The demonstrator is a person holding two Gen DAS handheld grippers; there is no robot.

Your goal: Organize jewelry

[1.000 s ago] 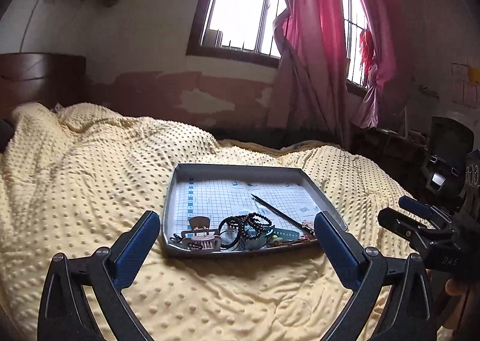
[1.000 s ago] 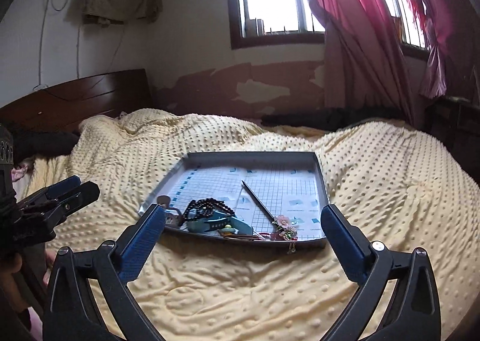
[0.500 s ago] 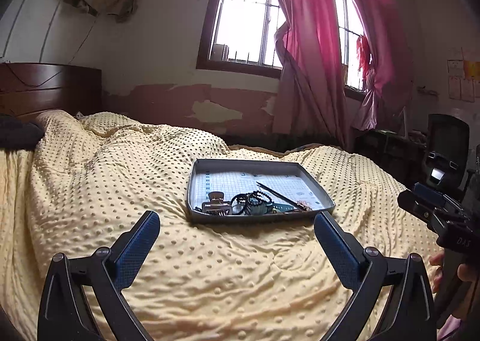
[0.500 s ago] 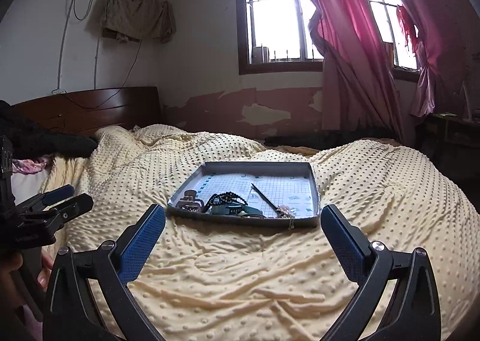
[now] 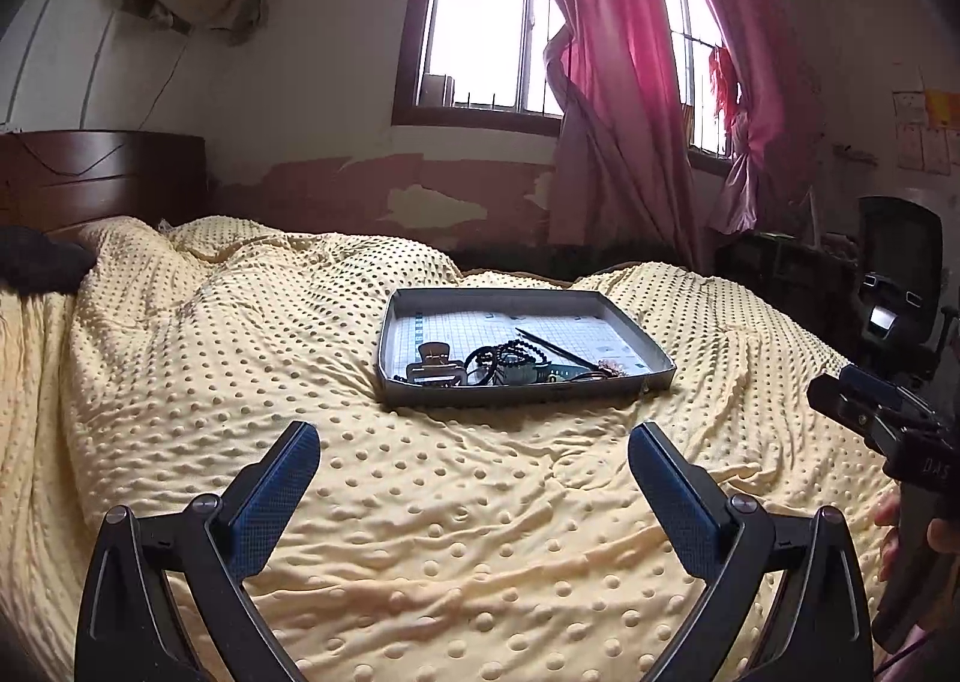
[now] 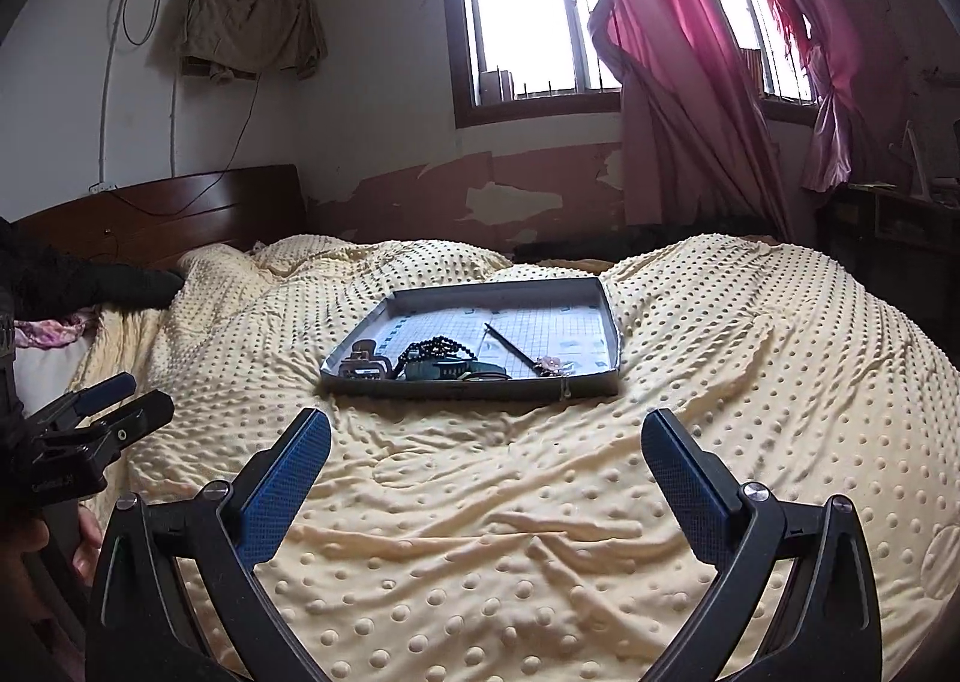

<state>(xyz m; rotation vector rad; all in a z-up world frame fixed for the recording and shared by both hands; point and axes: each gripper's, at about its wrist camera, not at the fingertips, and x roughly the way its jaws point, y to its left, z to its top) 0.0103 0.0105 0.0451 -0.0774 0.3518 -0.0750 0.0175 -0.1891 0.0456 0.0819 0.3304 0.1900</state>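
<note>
A grey tray (image 5: 528, 391) (image 6: 468, 387) rests on the yellow dotted blanket in the middle of the bed. Along its near edge lie a brown hair claw (image 5: 435, 367) (image 6: 363, 364), a black bead bracelet (image 5: 510, 355) (image 6: 435, 347), a teal piece (image 6: 447, 370), a black stick (image 5: 555, 349) (image 6: 510, 346) and a pink flower piece (image 5: 612, 365) (image 6: 552, 364). My left gripper (image 5: 474, 469) is open and holds nothing, well short of the tray. My right gripper (image 6: 486, 463) is likewise open with nothing in it. Each gripper also shows at the side of the other's view.
A dark wooden headboard (image 6: 180, 208) and a black cloth (image 6: 90, 280) are at the bed's left. Pink curtains (image 5: 618, 82) hang by the window. A black chair (image 5: 897, 262) and a dark desk stand at the right.
Both grippers have drawn back from the tray, which now looks smaller and farther off. Both stay open. The tray's contents have not moved.
</note>
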